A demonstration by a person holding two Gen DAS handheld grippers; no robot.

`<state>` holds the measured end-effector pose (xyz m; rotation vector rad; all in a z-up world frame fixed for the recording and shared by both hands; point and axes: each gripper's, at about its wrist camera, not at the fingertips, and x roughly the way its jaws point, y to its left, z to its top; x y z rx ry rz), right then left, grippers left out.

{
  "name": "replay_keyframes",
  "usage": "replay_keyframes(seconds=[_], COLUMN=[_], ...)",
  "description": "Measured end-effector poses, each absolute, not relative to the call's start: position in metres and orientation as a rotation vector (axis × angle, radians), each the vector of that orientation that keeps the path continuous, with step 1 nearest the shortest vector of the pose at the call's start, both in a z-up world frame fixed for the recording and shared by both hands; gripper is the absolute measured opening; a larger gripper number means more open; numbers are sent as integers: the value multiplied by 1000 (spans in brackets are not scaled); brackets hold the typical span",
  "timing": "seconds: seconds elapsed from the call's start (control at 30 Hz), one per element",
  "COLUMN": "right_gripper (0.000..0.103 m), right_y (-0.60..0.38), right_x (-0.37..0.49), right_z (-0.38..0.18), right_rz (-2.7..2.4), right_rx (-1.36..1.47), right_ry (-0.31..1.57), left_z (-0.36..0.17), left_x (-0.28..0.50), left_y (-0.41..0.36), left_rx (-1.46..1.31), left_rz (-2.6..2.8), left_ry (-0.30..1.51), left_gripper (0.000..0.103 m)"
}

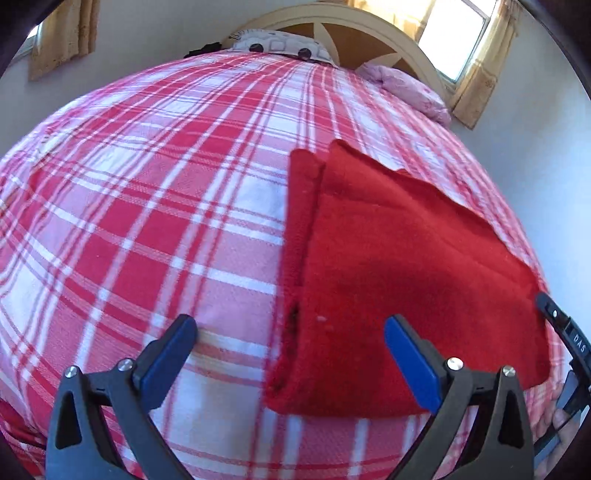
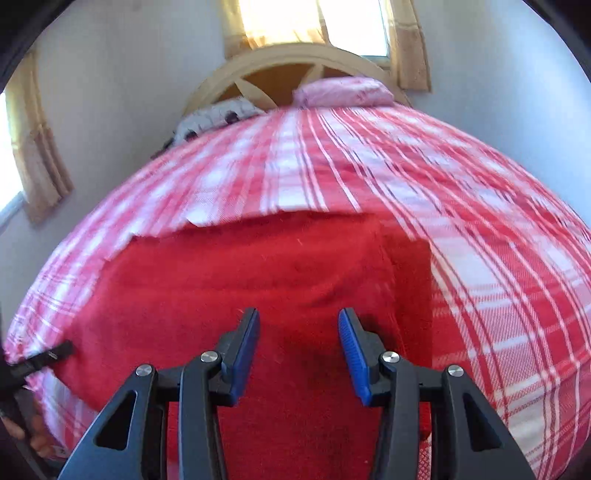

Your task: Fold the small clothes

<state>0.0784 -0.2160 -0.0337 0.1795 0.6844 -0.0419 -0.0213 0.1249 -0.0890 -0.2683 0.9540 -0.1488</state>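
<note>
Two grippers: both in view, each hovering above the bed, neither holding anything.
Left gripper (image 1: 290,349): fingers spread wide apart; one blue pad over the plaid bedspread (image 1: 147,206), the other over the near-left part of the red cloth.
Right gripper (image 2: 298,349): fingers apart with a moderate gap, poised over the cloth's near middle; contact with the fabric cannot be told.
Red cloth (image 1: 388,266): folded fleece-like piece lying flat on the bedspread, an under layer showing along its left edge in the left wrist view.
Bed head: arched wooden headboard (image 1: 343,18), patterned pillow (image 1: 280,46), pink pillow (image 2: 343,92).
Windows: curtained, bright.
</note>
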Motion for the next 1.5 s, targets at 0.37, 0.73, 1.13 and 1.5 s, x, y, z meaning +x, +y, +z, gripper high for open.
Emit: replay_keyframes(seconds=[0.37, 0.73, 1.13, 1.5], right_gripper=[55, 55, 55, 65], right_y=[-165, -165, -125, -52], right_x=[89, 81, 115, 55], right_z=[-33, -48, -35, -40], right_rz=[139, 137, 316, 519], right_rx=[249, 294, 364, -5], right_ry=[721, 766, 841, 709], left_z=[-88, -98, -59, -43], left_x=[-26, -29, -35, -19], left_y=[130, 150, 135, 132], left_rx=[-539, -632, -513, -478], left_rz=[-323, -298, -362, -383], left_ry=[940, 885, 757, 829], left_gripper=[75, 13, 13, 13])
